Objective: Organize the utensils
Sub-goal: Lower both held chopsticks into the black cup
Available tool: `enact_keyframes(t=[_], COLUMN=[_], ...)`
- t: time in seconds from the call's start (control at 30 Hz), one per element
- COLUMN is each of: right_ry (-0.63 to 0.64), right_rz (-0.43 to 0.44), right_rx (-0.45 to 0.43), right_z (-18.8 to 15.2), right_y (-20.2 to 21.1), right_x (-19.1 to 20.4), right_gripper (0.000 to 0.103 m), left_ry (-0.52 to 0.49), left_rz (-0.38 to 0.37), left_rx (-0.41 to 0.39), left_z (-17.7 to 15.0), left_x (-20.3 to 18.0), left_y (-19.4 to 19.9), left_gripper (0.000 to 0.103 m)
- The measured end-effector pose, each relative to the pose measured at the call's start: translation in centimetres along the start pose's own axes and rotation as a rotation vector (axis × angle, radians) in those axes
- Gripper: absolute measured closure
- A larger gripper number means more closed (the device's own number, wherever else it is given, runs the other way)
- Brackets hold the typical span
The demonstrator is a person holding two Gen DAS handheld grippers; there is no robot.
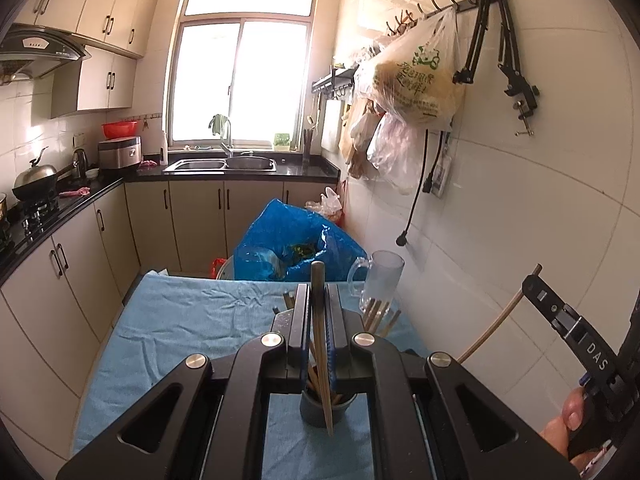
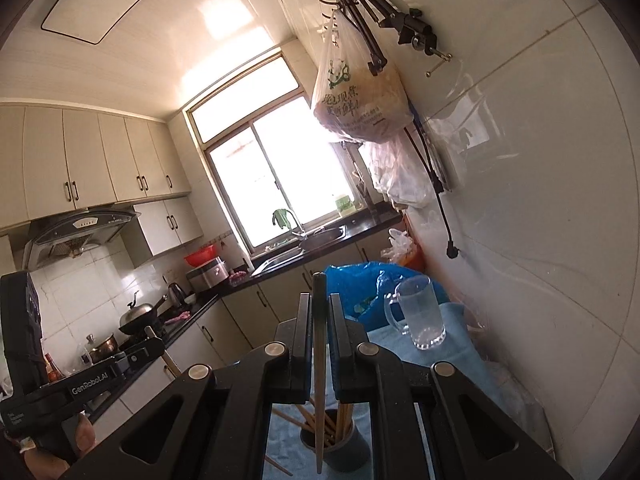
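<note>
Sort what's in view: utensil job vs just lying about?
Job: left claw shut on a chopstick; right claw shut on another chopstick; dark holder with chopsticks; glass mug.

Lying about: blue bag, hanging plastic bag, wok, red bowl.

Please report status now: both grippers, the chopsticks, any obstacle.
Left gripper shut on chopstick. Right gripper shut on another chopstick. Both above dark holder. Nothing in the way.
</note>
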State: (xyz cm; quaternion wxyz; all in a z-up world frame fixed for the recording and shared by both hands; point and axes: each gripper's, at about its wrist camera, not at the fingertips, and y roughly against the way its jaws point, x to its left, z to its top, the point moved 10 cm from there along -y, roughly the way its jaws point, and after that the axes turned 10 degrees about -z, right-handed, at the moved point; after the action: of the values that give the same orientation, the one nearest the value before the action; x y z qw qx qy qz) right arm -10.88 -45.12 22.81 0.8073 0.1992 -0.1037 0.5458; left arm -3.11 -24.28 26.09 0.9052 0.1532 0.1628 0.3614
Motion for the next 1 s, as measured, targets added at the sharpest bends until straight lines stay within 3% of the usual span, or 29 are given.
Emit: enact_keyframes(t=[0.37, 0.63, 1.0], right_ry=[-0.014, -0.001, 0.061], right_rz=[-0.016, -0.055, -0.113], right_rx=[-0.007, -0.001, 0.065], right_z=[0.1, -0.7, -4.4], right_y=[-2.7, -5.8, -10.0], right_x=[0.4, 0.7, 0.6], right_gripper=[0.095, 0.095, 0.095], left_ry=[0.024, 0.055, 0.066], left_rz=[0.024, 0.028, 0.020], left_rx=[-0.031, -0.009, 0.033], left_z=[1.4, 0.2, -2.2], left_x=[1.3, 3.0, 4.3], left_y=[-3.2, -5.6, -8.1], left_gripper=[0.097, 0.097, 0.097])
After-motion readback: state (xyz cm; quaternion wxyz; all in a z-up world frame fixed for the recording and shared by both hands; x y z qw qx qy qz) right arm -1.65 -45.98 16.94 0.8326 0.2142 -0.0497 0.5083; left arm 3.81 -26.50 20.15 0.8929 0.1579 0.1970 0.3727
